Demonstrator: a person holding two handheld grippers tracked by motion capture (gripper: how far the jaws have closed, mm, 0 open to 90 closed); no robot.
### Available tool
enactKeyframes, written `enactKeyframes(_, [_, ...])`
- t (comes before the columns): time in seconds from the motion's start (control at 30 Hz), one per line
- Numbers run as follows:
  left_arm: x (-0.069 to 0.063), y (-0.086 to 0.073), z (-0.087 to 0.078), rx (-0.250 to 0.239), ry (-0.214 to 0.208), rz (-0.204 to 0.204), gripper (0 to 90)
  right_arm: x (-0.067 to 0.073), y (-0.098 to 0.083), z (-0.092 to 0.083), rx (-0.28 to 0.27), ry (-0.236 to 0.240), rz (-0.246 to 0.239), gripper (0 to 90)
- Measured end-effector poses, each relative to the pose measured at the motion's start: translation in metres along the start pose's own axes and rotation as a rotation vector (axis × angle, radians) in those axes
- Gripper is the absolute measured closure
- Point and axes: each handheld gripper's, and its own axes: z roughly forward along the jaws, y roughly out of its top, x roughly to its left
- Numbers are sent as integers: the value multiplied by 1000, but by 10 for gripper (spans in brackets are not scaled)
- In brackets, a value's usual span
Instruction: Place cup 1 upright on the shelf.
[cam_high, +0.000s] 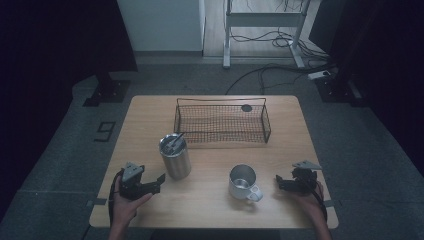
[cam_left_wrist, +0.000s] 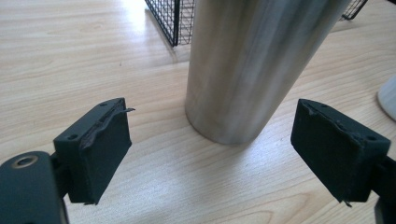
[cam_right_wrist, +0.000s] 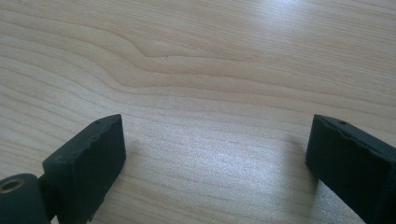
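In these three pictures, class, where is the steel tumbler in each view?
High view: steel tumbler left of centre, before the wire basket.
Left gripper view: top centre, beyond the open jaws.
Right gripper view: bare table.
Shared landmark: the basket.

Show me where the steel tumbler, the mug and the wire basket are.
steel tumbler (cam_high: 176, 162), high view, on its side wall.
mug (cam_high: 242, 181), high view, on its rim, left of the handle.
wire basket (cam_high: 222, 136), high view, on its near mesh wall.

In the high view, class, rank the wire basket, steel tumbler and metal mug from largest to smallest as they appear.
1. wire basket
2. steel tumbler
3. metal mug, though it appears close to the tumbler in size
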Motion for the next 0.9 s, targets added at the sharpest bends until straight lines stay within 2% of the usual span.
enactKeyframes(0.37, [-5,12,2,-10,-15,6,105,0,0,0,-1,0,3,49])
enactKeyframes(0.5, [-6,17,3,-22,-29,-8,78,0,0,0,-1,0,3,50])
enactKeyframes(0.9, [-9,27,3,-43,-61,6,42,0,0,0,-1,-3,3,52])
